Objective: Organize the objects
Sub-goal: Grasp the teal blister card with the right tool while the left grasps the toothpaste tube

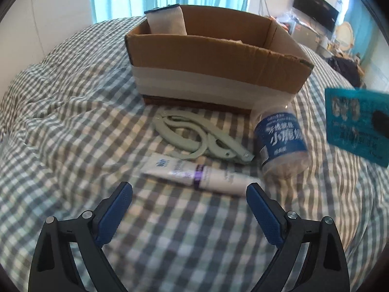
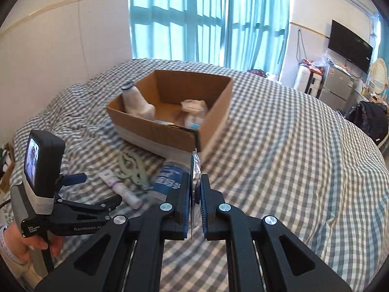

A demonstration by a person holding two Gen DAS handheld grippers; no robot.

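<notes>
An open cardboard box (image 1: 214, 73) (image 2: 214, 121) stands on the checked bed. It holds a pale bottle (image 2: 137, 104) and a white bundle (image 2: 194, 109). In front of it lie a green folding hanger (image 1: 194, 138) (image 2: 132, 165), a white tube (image 1: 201, 175) (image 2: 121, 187) and a blue-labelled jar (image 1: 282, 138) (image 2: 167, 182) on its side. My left gripper (image 1: 189, 194) (image 2: 114, 200) is open, just short of the tube. My right gripper (image 2: 195, 180) is shut on a thin teal packet (image 1: 357, 124) (image 2: 195, 168), seen edge-on and held in the air right of the jar.
The checked duvet (image 2: 279, 158) covers the whole bed, rumpled at the left. A white wall (image 2: 60, 48) lies beyond the bed on the left. Curtains (image 2: 206, 19), a TV (image 2: 350, 41) and cluttered furniture (image 2: 338, 82) stand at the back and right.
</notes>
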